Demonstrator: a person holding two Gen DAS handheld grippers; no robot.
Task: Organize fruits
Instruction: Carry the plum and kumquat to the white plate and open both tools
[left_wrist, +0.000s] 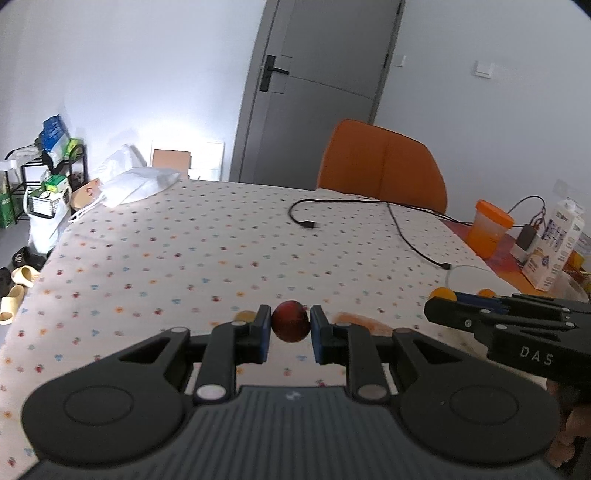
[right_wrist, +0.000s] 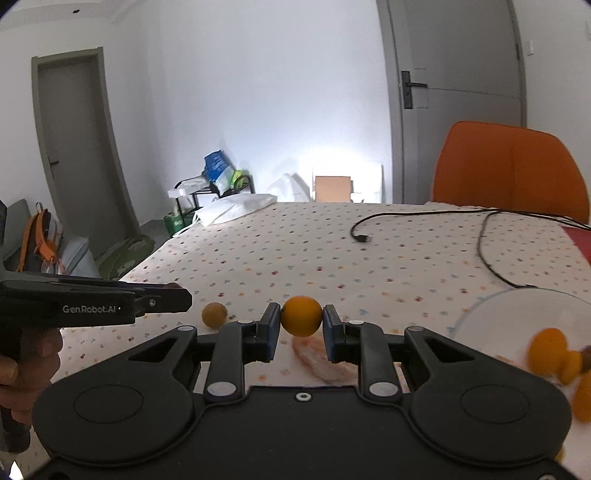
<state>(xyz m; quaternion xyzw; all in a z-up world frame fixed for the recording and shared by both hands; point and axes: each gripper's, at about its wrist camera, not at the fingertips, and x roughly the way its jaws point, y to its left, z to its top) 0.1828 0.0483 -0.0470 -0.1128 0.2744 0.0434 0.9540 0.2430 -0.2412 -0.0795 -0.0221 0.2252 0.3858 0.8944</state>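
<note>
Holding one fruit in each tool, we seem to be partway through the sorting. Our left gripper (left_wrist: 290, 329) is clamped on a dark red fruit (left_wrist: 290, 320), probably a plum, its blue pads pressing both sides and the fruit apparently clear of the spotted tablecloth (left_wrist: 166, 258). Our right gripper (right_wrist: 301, 329) is pinched onto a small orange fruit (right_wrist: 301, 315), likely a mandarin, gripped the same way.

At the near right of the table stands a clear glass bowl (right_wrist: 480, 306). Blurred orange fruits (right_wrist: 546, 347) show at its near side, so we judge some pieces are already gathered there, though the blur keeps us from counting them or saying whether all lie inside.

One small brownish-yellow fruit (right_wrist: 214, 315) lies loose on the cloth just left of the right gripper's fingers, so it remains to be collected. An orange smear (right_wrist: 317, 358) marks the cloth beneath the right gripper.

What is left, as we read it: carry the two held fruits to their place, release them, then come back for the loose one. Where the plum belongs we cannot tell; no second container shows. A black cable (left_wrist: 406, 236) lies farther off, well apart from the fruit.
</note>
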